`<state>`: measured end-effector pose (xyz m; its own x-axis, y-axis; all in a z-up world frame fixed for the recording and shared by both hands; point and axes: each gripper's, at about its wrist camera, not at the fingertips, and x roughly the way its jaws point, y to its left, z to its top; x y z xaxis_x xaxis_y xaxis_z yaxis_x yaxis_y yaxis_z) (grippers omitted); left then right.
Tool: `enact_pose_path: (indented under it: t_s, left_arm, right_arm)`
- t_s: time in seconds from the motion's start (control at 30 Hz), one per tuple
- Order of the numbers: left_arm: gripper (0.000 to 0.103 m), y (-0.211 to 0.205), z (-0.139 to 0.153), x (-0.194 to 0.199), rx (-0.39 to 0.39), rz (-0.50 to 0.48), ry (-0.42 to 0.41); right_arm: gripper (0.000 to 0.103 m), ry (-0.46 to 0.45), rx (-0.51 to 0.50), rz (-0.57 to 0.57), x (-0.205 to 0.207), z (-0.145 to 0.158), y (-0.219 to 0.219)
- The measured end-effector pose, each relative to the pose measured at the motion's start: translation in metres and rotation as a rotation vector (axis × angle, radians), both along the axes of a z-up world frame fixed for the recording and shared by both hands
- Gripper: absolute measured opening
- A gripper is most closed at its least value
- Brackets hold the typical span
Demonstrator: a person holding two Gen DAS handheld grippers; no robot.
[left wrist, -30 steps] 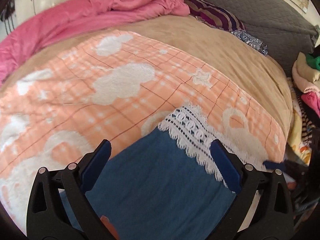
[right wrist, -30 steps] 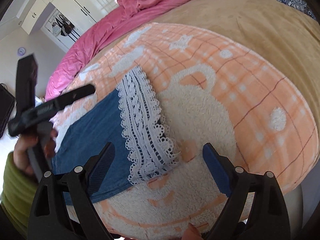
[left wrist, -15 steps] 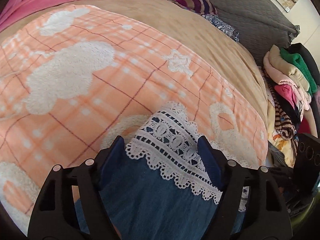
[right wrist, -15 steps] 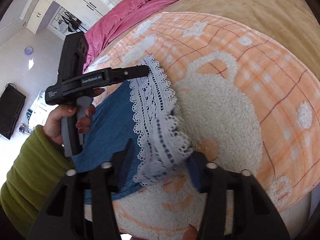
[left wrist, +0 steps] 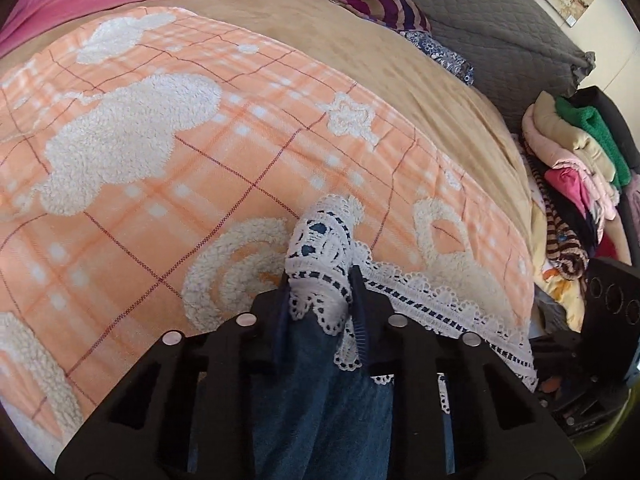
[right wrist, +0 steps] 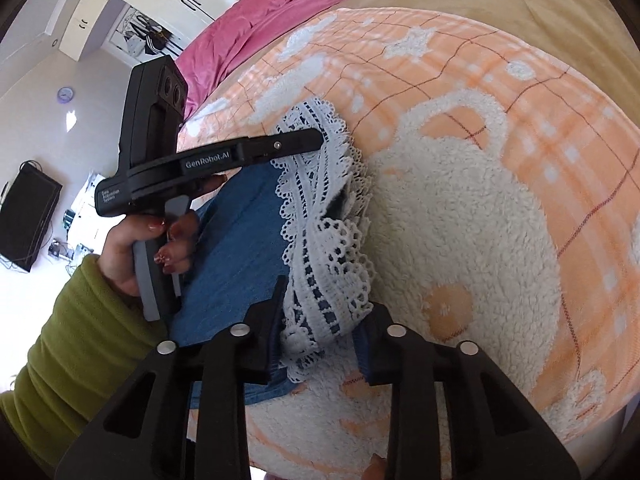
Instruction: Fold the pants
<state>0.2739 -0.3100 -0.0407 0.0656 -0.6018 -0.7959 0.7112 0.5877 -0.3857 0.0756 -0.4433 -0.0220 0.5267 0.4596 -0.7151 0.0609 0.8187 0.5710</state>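
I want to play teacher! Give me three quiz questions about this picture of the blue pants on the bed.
1. True or false: the left gripper has pinched the white lace hem of the pants.
2. What lies right under the pants? A) a pink sheet B) an orange blanket with fluffy white shapes C) a bare floor
3. Fill in: beside the bed there is a pile of folded ____.

Key: 1 true; 2 B; 3 clothes. The right gripper also has the lace between its fingers.
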Motion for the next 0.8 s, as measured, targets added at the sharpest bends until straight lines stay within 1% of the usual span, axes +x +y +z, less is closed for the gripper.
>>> enact_pose_path:
  t_s: [0.07, 0.13, 0.2, 0.27, 0.4, 0.47, 0.53, 0.57, 0.63, 0.7, 0.77, 0.8]
  left_arm:
    - [0.014, 0.000, 0.003, -0.002, 0.014, 0.004, -0.003]
    - [0.013, 0.004, 0.008, -0.003, 0.020, 0.018, -0.015]
    - [0.013, 0.011, 0.018, -0.005, -0.004, 0.038, -0.018]
    - [0.013, 0.024, 0.033, -0.008, -0.043, 0.046, -0.038]
    - [0.013, 0.070, 0.068, -0.015, -0.118, 0.096, -0.076]
    - [0.013, 0.097, 0.079, -0.018, -0.144, 0.123, -0.081]
    - [0.014, 0.124, 0.083, -0.023, -0.160, 0.151, -0.094]
    - [0.014, 0.139, 0.083, -0.026, -0.182, 0.166, -0.092]
    - [0.015, 0.161, 0.076, -0.032, -0.207, 0.202, -0.072]
    - [0.017, 0.177, 0.060, -0.034, -0.180, 0.258, -0.040]
    - [0.023, 0.191, 0.049, -0.037, -0.144, 0.318, -0.005]
    - [0.024, 0.200, 0.045, -0.037, -0.140, 0.356, 0.011]
  right_arm:
    - [0.024, -0.014, -0.005, 0.006, 0.001, 0.002, 0.003]
    - [0.023, -0.053, 0.003, 0.020, -0.001, 0.008, 0.006]
    - [0.023, -0.104, 0.020, 0.042, -0.003, 0.015, 0.009]
    - [0.023, -0.183, 0.031, 0.087, -0.006, 0.028, 0.019]
    - [0.023, -0.302, 0.045, 0.178, -0.009, 0.048, 0.047]
    - [0.023, -0.354, 0.056, 0.240, -0.009, 0.056, 0.067]
    - [0.023, -0.395, 0.055, 0.316, -0.006, 0.064, 0.091]
    - [0.023, -0.407, 0.039, 0.350, -0.006, 0.066, 0.104]
    - [0.023, -0.403, -0.002, 0.424, -0.004, 0.065, 0.133]
    - [0.023, -0.370, -0.043, 0.482, 0.000, 0.056, 0.159]
    - [0.023, -0.330, -0.105, 0.534, 0.007, 0.045, 0.182]
    - [0.023, -0.319, -0.134, 0.559, 0.010, 0.041, 0.193]
